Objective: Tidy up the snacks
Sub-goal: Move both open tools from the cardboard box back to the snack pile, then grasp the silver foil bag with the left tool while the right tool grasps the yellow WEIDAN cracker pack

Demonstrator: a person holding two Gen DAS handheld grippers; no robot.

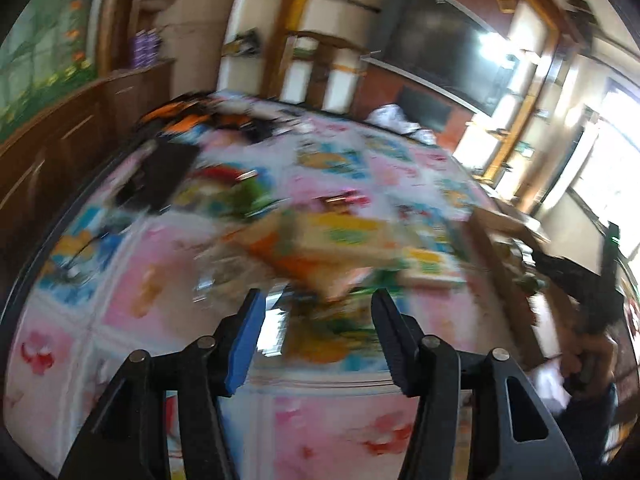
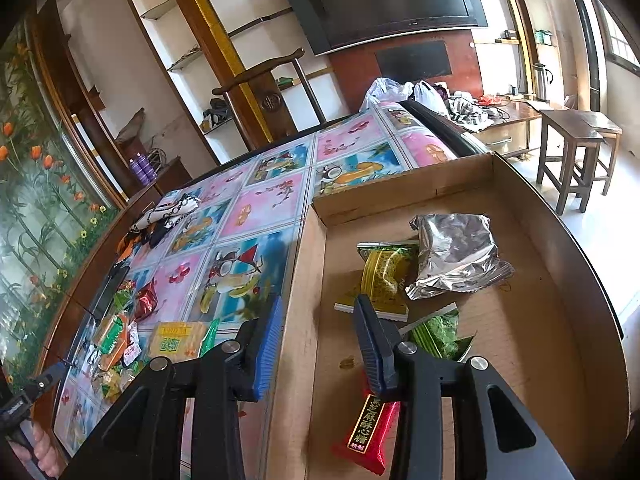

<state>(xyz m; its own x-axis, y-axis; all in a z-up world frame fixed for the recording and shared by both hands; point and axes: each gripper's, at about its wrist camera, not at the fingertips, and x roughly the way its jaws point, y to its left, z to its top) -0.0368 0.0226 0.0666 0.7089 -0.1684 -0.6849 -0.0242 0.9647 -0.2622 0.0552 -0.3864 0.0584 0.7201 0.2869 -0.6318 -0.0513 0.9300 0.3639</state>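
My right gripper is open and empty over the left wall of a cardboard box. In the box lie a silver foil bag, a yellow-green packet, a green packet and a red packet. A pile of loose snack packets lies on the table at the left, with a yellow packet nearest. My left gripper is open and empty above the blurred snack pile. The box shows at the right of the left wrist view.
The table carries a pink and blue fruit-pattern cloth. A black-and-white pouch and dark items lie at its far left. A wooden chair, plastic bags and wooden stools stand beyond. The left gripper shows at the lower left.
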